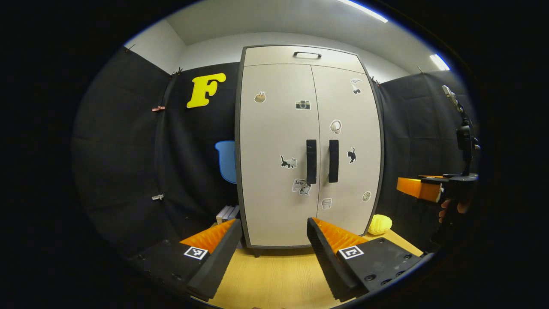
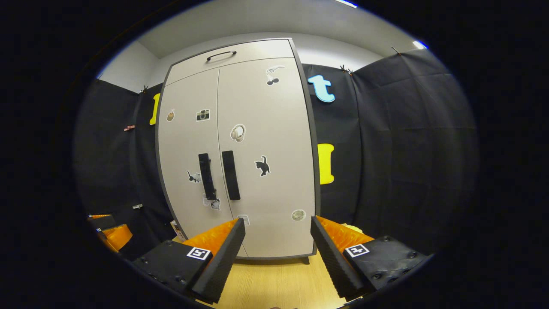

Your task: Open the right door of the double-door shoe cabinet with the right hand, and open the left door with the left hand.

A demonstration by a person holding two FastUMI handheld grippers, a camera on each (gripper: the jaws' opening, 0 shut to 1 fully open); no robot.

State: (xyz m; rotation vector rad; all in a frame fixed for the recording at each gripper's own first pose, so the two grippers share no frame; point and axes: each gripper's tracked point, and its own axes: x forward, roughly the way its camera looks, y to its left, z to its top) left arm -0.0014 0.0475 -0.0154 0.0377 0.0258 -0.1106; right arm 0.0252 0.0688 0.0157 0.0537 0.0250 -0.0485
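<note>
1. The shoe cabinet (image 1: 309, 146) stands upright on the wooden tabletop (image 1: 279, 274), straight ahead, both doors closed.
2. Right door (image 2: 266, 159) and left door (image 1: 274, 150) meet at the middle, their two dark handles side by side.
3. Right gripper (image 2: 278, 240) and left gripper (image 1: 271, 240) hang well short of the cabinet, fingers spread wide, empty.
4. The approach is in hand; next, the right gripper should reach the right handle (image 2: 230, 175).

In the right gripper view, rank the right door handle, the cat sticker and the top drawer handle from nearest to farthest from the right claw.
1. Right door handle, mid-door, left of centre.
2. Cat sticker, just right of it; close call.
3. Top drawer handle, high up.
</note>
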